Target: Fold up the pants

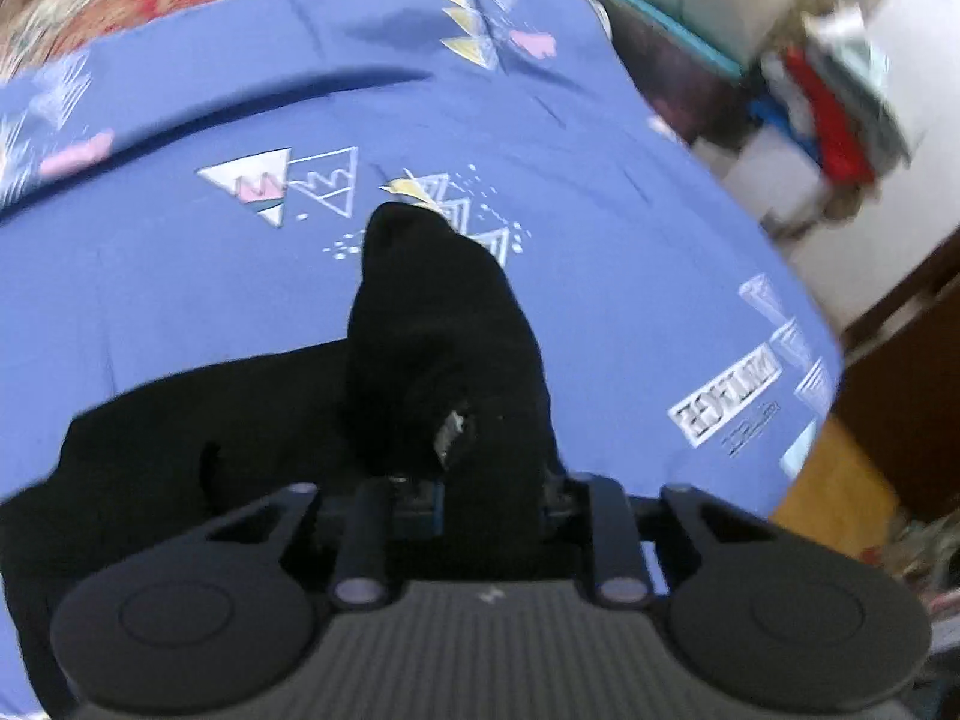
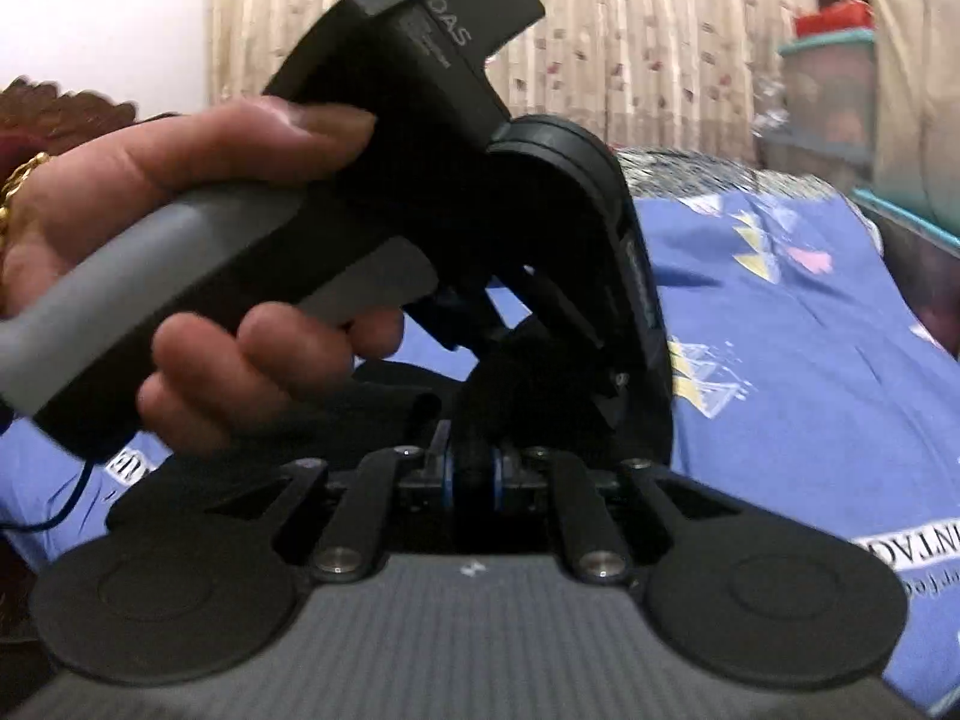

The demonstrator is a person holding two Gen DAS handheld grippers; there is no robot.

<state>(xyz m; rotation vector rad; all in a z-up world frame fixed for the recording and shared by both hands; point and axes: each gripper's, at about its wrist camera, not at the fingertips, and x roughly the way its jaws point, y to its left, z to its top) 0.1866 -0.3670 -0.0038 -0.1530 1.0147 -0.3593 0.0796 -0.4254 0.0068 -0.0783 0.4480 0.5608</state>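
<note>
The pants [image 1: 198, 450] were black, soft cloth lying on the blue patterned bedsheet [image 1: 180, 276], with one bunched portion lifted off the sheet and rising in front of the left gripper [image 1: 480, 480]. That portion ran down into the jaws, which were drawn close together with cloth between them; the left gripper appeared closed on the pants, though the pads themselves were covered by fabric.

In the right wrist view, the right gripper [image 2: 474, 468] had its blue-edged jaws narrowed on a dark fold of the same cloth, so it too appeared to grip the pants [image 2: 516, 378]. Directly above that fold was the left gripper's body, held in a hand [image 2: 198, 276].

Handling judgement: the fabric was limp and light, would sag and crease under its own weight, and would not hold an edge unless kept taut. A hem or waistband corner, pinched through both layers, was the soundest place to hold.

Limits of view: motion blur softened both pictures. The black cloth showed no seams, so waistband, legs and hems could not be told apart. The lower extent of the pants was cut off by the gripper body.
</note>
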